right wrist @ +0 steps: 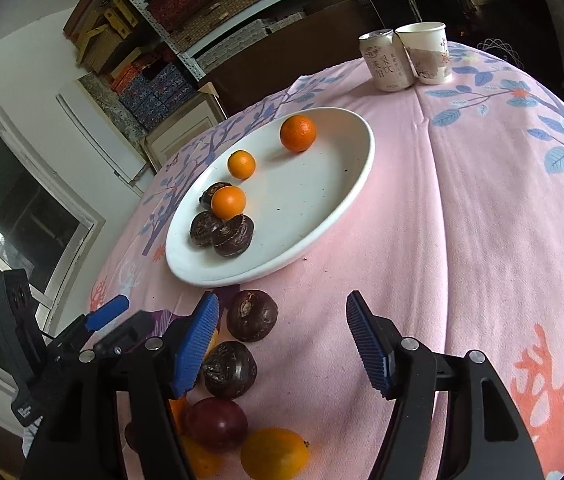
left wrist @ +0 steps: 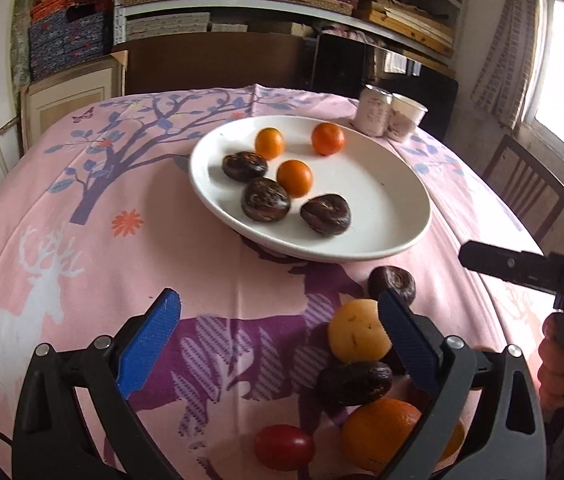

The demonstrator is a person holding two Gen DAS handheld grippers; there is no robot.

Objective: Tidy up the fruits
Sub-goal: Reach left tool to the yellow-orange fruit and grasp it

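Two views of a table under a pink printed tablecloth (left wrist: 209, 272).

Left wrist view: the left gripper (left wrist: 277, 332) stands wide open over bare cloth near the table's near edge, grasping nothing; its right blue finger (left wrist: 402, 344) overlaps a pale yellow fruit (left wrist: 356, 336), contact uncertain. Beside it lie a dark chestnut-like fruit (left wrist: 392, 284), a second dark fruit (left wrist: 356, 384) with long axis running left-right, a large orange (left wrist: 382, 432) and a red tomato-like fruit (left wrist: 284, 447). The white plate (left wrist: 382, 208), mid-table, carries three small oranges (left wrist: 294, 178) and three dark fruits (left wrist: 265, 200), flat sides up. A can (left wrist: 374, 112) and paper cup (left wrist: 406, 116) stand touching at the far edge. The right gripper (left wrist: 494, 266) enters from the right.

Right wrist view: the right gripper (right wrist: 282, 344) is released, jaws wide apart, empty. Its left finger (right wrist: 195, 348) sits just beside two dark fruits (right wrist: 251, 316) off the plate's (right wrist: 322, 216) near rim. Nearer lie a purple-red fruit (right wrist: 217, 422) and a yellow-orange fruit (right wrist: 273, 454). The left gripper (right wrist: 107, 318) shows at lower left.
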